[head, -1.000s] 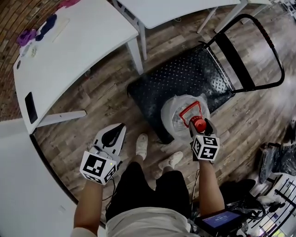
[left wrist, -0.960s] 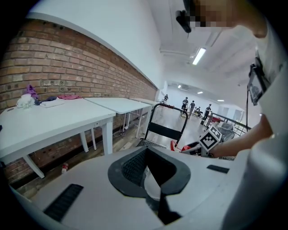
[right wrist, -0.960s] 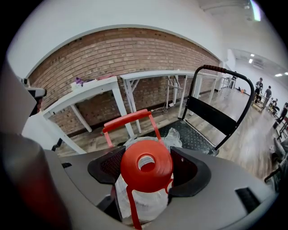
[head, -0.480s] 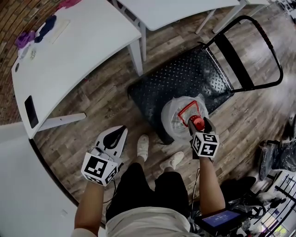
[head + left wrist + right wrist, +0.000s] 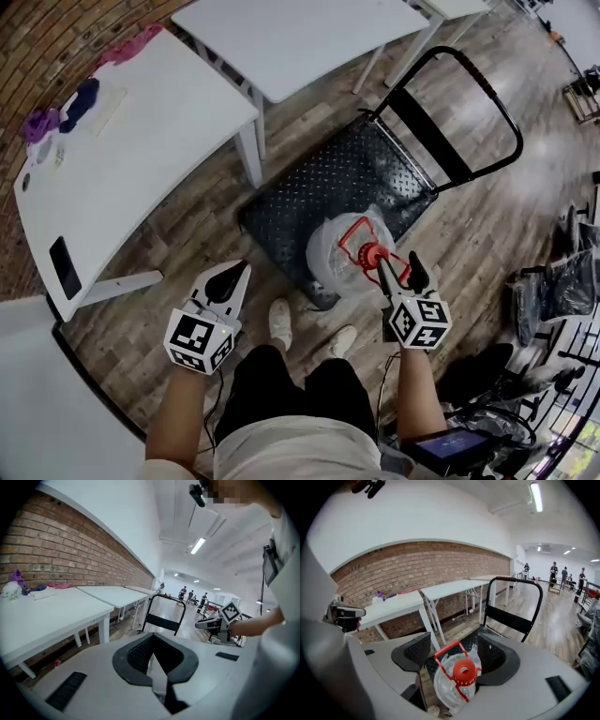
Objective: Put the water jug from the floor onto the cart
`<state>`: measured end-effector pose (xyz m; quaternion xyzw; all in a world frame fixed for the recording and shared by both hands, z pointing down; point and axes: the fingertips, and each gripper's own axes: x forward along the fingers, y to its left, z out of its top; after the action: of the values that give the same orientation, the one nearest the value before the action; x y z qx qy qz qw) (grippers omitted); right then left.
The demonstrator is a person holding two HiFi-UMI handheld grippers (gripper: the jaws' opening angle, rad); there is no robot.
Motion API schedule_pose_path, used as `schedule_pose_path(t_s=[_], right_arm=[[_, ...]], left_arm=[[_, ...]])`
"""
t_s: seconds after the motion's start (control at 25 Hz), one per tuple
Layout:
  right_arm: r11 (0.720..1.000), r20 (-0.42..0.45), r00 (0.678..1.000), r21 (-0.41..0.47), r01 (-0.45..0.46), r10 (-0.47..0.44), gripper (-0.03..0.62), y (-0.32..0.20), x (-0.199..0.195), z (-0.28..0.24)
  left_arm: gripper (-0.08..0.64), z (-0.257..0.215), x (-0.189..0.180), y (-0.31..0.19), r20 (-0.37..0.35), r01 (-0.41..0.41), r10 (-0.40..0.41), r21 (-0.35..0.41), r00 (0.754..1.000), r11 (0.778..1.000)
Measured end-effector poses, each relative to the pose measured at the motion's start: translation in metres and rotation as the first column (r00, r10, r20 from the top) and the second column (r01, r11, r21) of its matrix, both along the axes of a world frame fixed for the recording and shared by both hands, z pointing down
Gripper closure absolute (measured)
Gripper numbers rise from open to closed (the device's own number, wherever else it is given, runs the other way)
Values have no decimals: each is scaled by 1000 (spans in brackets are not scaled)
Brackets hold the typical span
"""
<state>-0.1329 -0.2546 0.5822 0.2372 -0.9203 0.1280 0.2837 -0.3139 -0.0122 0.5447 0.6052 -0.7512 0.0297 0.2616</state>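
The clear water jug (image 5: 337, 261) with a red cap and red carry handle is at the front corner of the black cart (image 5: 319, 183). My right gripper (image 5: 398, 272) is shut on the jug at its cap, and the jaws stand wide around it. In the right gripper view the red cap (image 5: 464, 671) sits between the dark pads, with the cart's deck and upright handle (image 5: 515, 616) behind it. My left gripper (image 5: 234, 274) hangs shut and holds nothing, to the left over the wood floor. Its pads (image 5: 140, 651) meet in the left gripper view.
Two white tables (image 5: 122, 159) (image 5: 300, 37) stand left of and behind the cart, with a dark phone (image 5: 63, 267) and cloths on the nearer one. The person's shoes (image 5: 279, 323) are just before the jug. Bags and gear (image 5: 562, 291) crowd the right side.
My right gripper has risen with the jug's cap still between its jaws. The left gripper has lifted a little. The head view has shifted, so the cart sits further left.
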Motion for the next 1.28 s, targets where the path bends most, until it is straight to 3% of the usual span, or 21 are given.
schedule_pose_path(t_s=[0.2,0.36,0.44,0.64,0.88,1.08,1.28], right_arm=[[996,139,990,93,-9,-4,278,16,20,-93],[990,202,979,130,-62,35,333,30,61,-139],[984,221,972,140,-110,78,362,34,89,-153],[962,244,953,159,-220,178,365,54,162,-166],[945,307,924,158,-285,227,390,99,234,-194],[909,367,892,215,-357,263,494,130,289,-231],[889,419,868,242,-388,266,543,160,315,-258]], left_arm=[[560,-45,10,-25,36,-75,72,89,997,993],[560,-65,42,-34,35,-131,128,117,991,984],[560,-70,58,-38,30,-156,154,127,988,980],[560,-97,104,-43,68,-238,230,163,971,957],[560,-127,174,-21,104,-331,317,181,943,926],[560,-157,226,-5,142,-392,368,225,919,892],[560,-182,254,14,180,-424,389,255,904,869]])
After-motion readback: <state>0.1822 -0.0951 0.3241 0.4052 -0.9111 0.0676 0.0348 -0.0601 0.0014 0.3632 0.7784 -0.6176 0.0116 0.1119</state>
